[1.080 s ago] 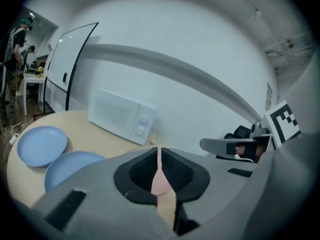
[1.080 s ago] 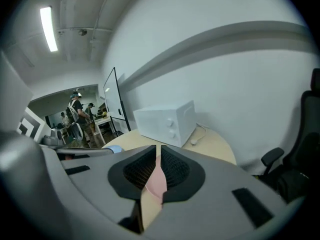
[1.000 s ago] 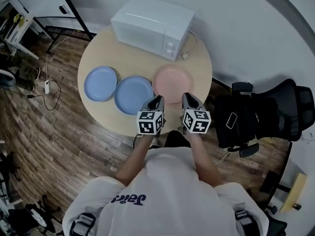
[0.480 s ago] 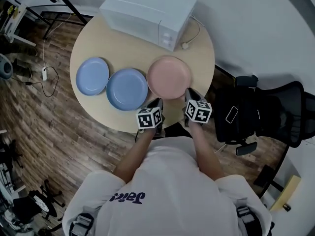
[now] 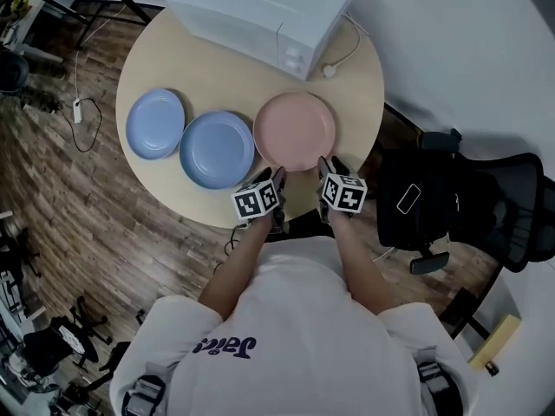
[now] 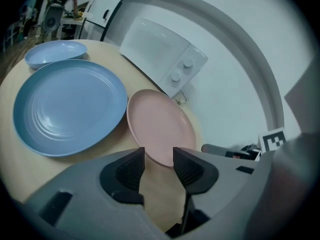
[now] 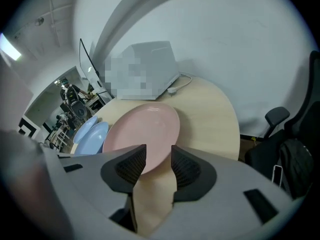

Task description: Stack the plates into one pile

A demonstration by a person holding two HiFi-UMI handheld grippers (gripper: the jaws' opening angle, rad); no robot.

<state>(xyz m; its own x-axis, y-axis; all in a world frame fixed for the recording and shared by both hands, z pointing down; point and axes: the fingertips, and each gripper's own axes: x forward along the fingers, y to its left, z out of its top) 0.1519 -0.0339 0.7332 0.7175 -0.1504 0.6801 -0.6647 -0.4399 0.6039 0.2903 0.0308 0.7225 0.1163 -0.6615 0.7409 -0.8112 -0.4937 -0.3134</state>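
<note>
Three plates lie in a row on the round wooden table (image 5: 347, 102): a pink plate (image 5: 295, 131) at the right, a large blue plate (image 5: 217, 149) in the middle and a smaller blue plate (image 5: 155, 124) at the left. My left gripper (image 5: 276, 178) hovers at the pink plate's near-left rim, my right gripper (image 5: 328, 165) at its near-right rim. Both have just been opening and stand open with nothing between the jaws. The left gripper (image 6: 159, 156) and the right gripper (image 7: 159, 156) each look over the near rim of the pink plate (image 6: 160, 126) (image 7: 145, 129).
A white microwave (image 5: 264, 11) stands at the back of the table, its cable (image 5: 342, 55) trailing to the right. A black office chair (image 5: 486, 206) stands at the right of the table. Wooden floor with cables and equipment lies at the left.
Both grippers have sunk from above the table's front edge to just short of the pink plate's near rim. The plates have not moved.
</note>
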